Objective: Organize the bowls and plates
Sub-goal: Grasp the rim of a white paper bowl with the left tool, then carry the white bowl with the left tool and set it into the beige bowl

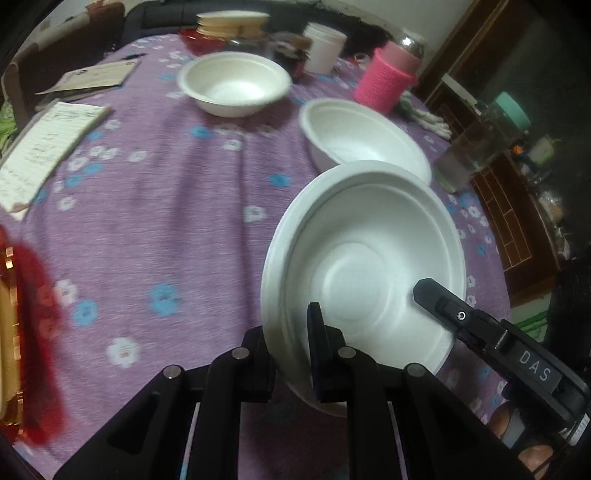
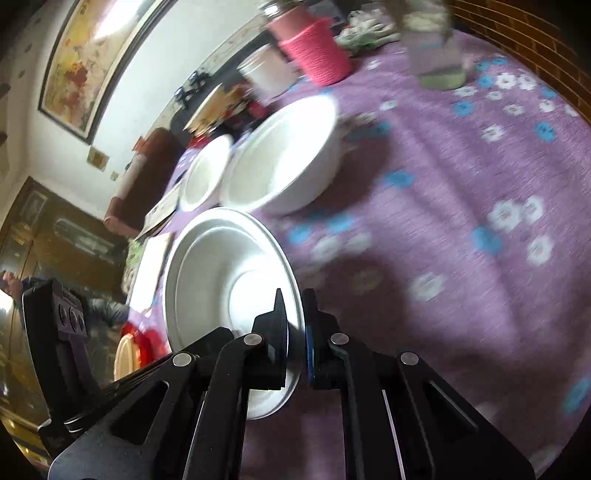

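A white bowl is held tilted above the purple flowered tablecloth by both grippers at once. My left gripper is shut on its near left rim, one finger inside the bowl and the other hidden behind the wall. My right gripper is shut on the opposite rim of this same bowl; its inner finger shows from the right in the left wrist view. Two more white bowls rest on the cloth beyond, one close and one farther.
At the table's back stand a bottle in a pink knitted sleeve, a white cup and stacked plates. A glass jar is near the right edge. A notepad and a red fringed object lie left.
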`<state>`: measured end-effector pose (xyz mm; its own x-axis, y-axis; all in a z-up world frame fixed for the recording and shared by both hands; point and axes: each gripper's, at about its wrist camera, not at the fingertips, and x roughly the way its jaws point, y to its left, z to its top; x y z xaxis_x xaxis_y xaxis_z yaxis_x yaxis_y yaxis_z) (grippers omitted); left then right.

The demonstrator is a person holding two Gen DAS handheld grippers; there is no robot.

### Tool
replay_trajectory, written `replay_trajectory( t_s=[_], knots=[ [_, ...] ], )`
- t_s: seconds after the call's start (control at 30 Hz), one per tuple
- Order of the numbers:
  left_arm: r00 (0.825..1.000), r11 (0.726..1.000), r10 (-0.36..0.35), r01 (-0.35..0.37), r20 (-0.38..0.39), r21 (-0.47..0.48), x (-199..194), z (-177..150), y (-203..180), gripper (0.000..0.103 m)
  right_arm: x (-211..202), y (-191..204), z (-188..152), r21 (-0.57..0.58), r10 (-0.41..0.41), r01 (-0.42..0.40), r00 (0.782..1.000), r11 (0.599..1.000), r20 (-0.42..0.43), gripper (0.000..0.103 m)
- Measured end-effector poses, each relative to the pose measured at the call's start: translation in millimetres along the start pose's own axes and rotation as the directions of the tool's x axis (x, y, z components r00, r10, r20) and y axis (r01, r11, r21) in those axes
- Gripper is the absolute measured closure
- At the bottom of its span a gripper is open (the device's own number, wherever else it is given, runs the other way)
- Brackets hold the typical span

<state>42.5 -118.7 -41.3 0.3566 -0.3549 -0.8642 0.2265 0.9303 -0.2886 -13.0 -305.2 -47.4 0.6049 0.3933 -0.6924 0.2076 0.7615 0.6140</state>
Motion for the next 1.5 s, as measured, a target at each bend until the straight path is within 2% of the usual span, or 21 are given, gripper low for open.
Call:
replay_trajectory(
  t_s=[0.17,0.37,0.53,0.67,1.03,1.37,1.5],
  knots=[
    [0.994,0.997,0.051,-0.046,0.094,-0.057,-39.2,-6.1,48.4,0.090,19.1,65.3,-18.4,-0.100,0.051,-0.055,0.998,0.993,-0.038,0.097],
    [0.973,0.986,0.123,-0.099,0.195,-0.131,-86.1,-17.2,99.7,0.090,41.9,133.6,-36.3,-0.201,0.123,-0.139,0.988,0.970,-0.089,0.096],
    [0.962,0.970,0.168,-0.123,0.214,-0.208,-107.9,-28.7,146.1,0.090,65.9,170.7,-53.8,-0.247,0.151,-0.185,0.977,0.951,-0.150,0.096],
    [0.956,0.957,0.201,-0.145,0.216,-0.250,-112.5,-33.3,169.2,0.090,87.3,195.4,-67.0,-0.277,0.152,-0.203,0.969,0.939,-0.194,0.096],
    [0.938,0.927,0.273,-0.196,0.215,-0.320,-118.8,-42.6,214.6,0.090,124.6,233.1,-89.3,-0.320,0.138,-0.220,0.955,0.921,-0.261,0.096],
    [0.933,0.915,0.301,-0.223,0.199,-0.335,-114.8,-46.9,231.3,0.090,141.6,241.5,-100.1,-0.337,0.113,-0.210,0.952,0.918,-0.286,0.096],
    [0.929,0.913,0.313,-0.238,0.197,-0.332,-113.5,-48.5,233.6,0.090,143.9,245.3,-105.7,-0.369,0.089,-0.190,0.958,0.910,-0.274,0.095]
  ],
)
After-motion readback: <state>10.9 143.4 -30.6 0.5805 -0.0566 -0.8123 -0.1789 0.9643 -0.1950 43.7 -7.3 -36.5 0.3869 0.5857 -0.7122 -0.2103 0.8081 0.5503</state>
